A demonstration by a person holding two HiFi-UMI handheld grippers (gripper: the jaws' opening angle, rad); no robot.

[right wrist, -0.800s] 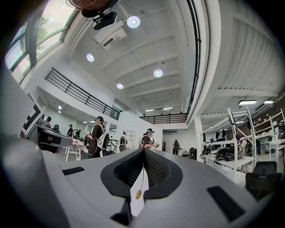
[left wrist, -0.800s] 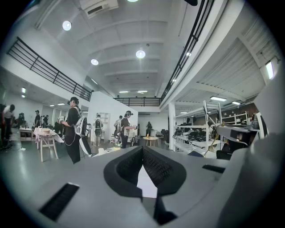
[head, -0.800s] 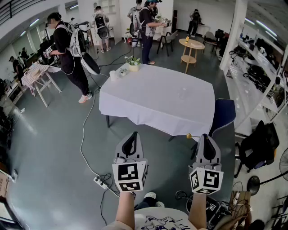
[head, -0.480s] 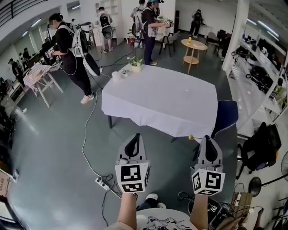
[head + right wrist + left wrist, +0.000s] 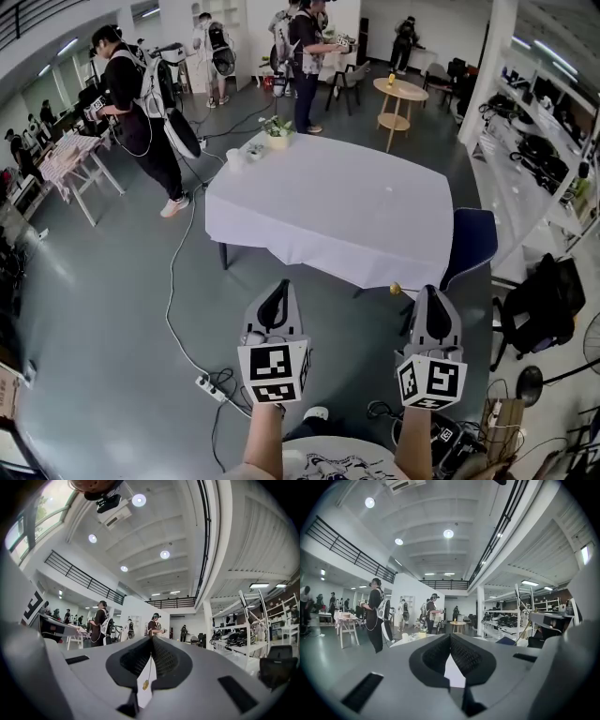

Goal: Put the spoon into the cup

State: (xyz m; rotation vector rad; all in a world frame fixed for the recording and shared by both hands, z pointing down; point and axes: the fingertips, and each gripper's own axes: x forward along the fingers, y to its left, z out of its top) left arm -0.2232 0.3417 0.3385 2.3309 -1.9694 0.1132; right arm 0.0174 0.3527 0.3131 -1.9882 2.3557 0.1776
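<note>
A slim spoon with a small golden bowl point(image 5: 395, 289) sticks out leftward from the tip of my right gripper point(image 5: 427, 295), whose jaws are shut on its thin handle. In the right gripper view the spoon point(image 5: 146, 684) hangs below the closed pads of the right gripper point(image 5: 151, 639). A white cup point(image 5: 234, 157) stands at the far left corner of the white-clothed table point(image 5: 328, 206), well ahead of both grippers. My left gripper point(image 5: 277, 292) is held level beside the right one, shut with nothing in it. In the left gripper view, past the left gripper point(image 5: 450, 637), the cup point(image 5: 405, 638) is small and distant.
A potted plant point(image 5: 277, 131) and a small dish point(image 5: 255, 148) sit near the cup. A blue chair point(image 5: 469, 239) stands at the table's right. A power strip point(image 5: 208, 382) and cable lie on the floor left of my feet. Several people stand beyond the table.
Both grippers keep nearly the same place and stay shut. The head view has shifted slightly, so the table sits a little differently in the picture.
</note>
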